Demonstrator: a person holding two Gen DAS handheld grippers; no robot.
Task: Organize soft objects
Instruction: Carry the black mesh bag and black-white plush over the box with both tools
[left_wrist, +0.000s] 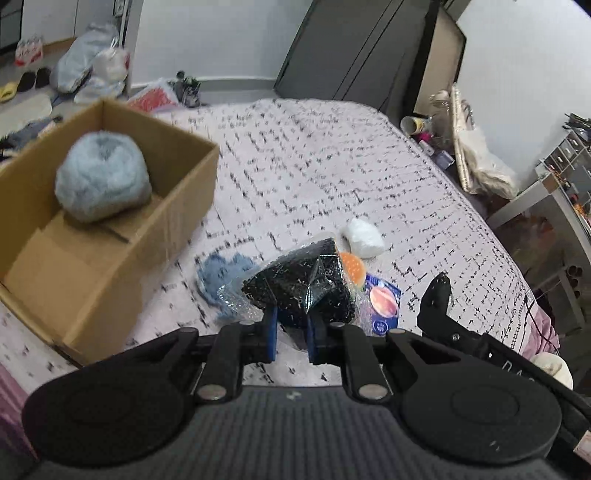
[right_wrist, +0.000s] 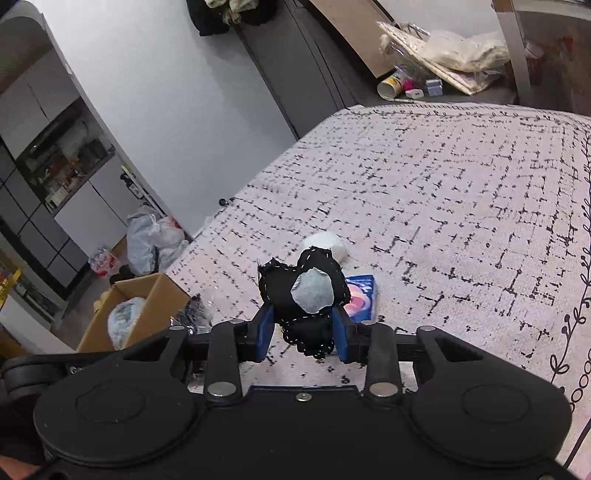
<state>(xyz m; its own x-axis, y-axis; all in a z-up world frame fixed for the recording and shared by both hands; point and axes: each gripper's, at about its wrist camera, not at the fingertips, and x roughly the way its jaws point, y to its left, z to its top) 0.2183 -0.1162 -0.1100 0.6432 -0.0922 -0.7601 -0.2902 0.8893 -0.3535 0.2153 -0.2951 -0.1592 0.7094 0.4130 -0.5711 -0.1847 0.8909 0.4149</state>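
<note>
My left gripper (left_wrist: 291, 325) is shut on a black speckled item wrapped in clear plastic (left_wrist: 299, 284), held above the bed. My right gripper (right_wrist: 303, 332) is shut on a black stitched plush with a grey patch (right_wrist: 306, 291). An open cardboard box (left_wrist: 177, 218) stands at the left and holds a fluffy light-blue ball (left_wrist: 103, 177); the box also shows in the right wrist view (right_wrist: 147, 299). On the bed lie a blue fuzzy piece (left_wrist: 221, 273), a white soft lump (left_wrist: 364, 236), an orange round item (left_wrist: 352, 267) and a blue packet (left_wrist: 382, 299).
The patterned bedspread (left_wrist: 314, 166) stretches far and right. Bags and shoes lie on the floor (left_wrist: 92, 70) beyond the box. A dark headboard (left_wrist: 369, 55) and cluttered bedside items (left_wrist: 461, 147) stand at the far right. The right gripper's arm (left_wrist: 436, 302) is close by.
</note>
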